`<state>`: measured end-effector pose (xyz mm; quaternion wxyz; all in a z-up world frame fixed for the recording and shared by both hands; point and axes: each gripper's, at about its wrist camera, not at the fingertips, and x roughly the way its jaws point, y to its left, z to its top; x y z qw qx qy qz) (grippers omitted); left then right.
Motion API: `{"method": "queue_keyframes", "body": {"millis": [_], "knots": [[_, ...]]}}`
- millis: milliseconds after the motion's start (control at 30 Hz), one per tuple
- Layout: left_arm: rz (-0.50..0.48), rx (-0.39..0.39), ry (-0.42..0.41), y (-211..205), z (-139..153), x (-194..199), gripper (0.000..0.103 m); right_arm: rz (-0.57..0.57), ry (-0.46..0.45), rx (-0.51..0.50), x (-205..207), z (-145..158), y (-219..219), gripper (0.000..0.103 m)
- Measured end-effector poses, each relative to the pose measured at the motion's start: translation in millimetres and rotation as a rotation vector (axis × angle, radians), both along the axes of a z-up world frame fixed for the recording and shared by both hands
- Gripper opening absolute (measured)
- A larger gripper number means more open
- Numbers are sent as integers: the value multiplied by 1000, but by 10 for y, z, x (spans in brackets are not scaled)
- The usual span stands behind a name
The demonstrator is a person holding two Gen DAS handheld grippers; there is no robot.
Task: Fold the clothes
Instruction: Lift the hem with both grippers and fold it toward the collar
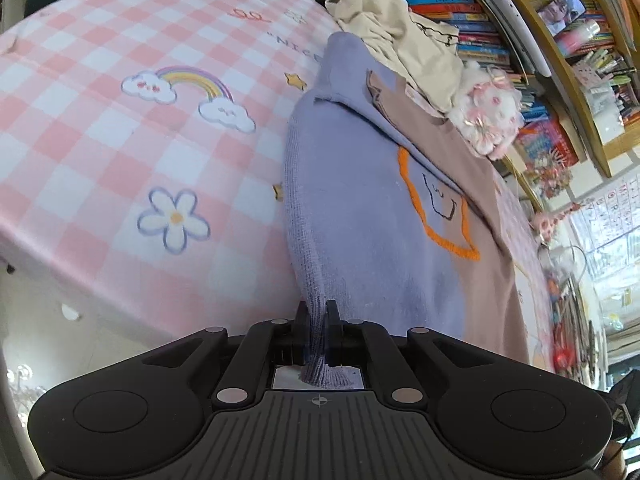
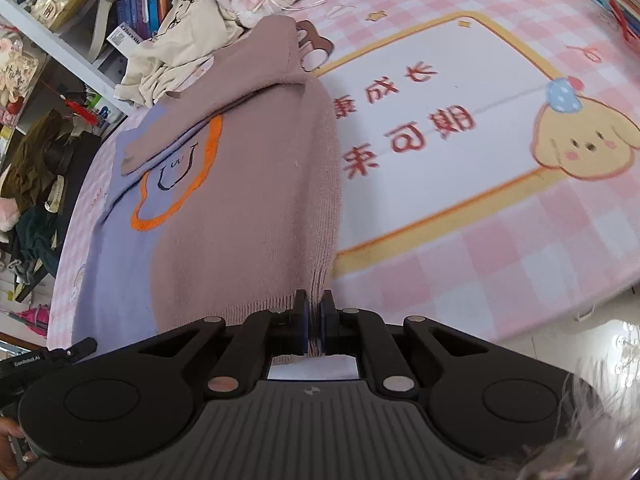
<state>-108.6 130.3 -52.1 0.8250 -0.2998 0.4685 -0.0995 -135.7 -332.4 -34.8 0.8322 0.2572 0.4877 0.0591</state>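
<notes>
Sweater (image 1: 360, 208): half lavender-blue, half dusty mauve-brown; orange-outlined motif (image 1: 436, 208) at centre, dark line drawing inside it.
Bed cover (image 1: 120, 140): pink-and-white check; pastel rainbow (image 1: 196, 84) with white clouds at 11 o'clock, white flower (image 1: 174, 218), yellow centre, at 9. White panel (image 2: 440, 128), yellow border, red characters.
Cream garment (image 1: 404, 36) at 1 o'clock.
Grippers (image 1: 316, 312) black.
</notes>
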Motion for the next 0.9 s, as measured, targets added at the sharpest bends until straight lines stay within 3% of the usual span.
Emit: {"method": "queue_keyframes", "body": {"millis": [567, 733, 900], "knots": [[55, -142, 69, -18, -42, -680, 4, 57, 71, 89, -671, 86, -290, 6], [144, -286, -36, 9, 150, -740, 3, 45, -16, 210, -673, 313, -457, 6], [224, -416, -181, 6, 415, -574, 3, -4, -152, 327, -410, 617, -611, 6]]}}
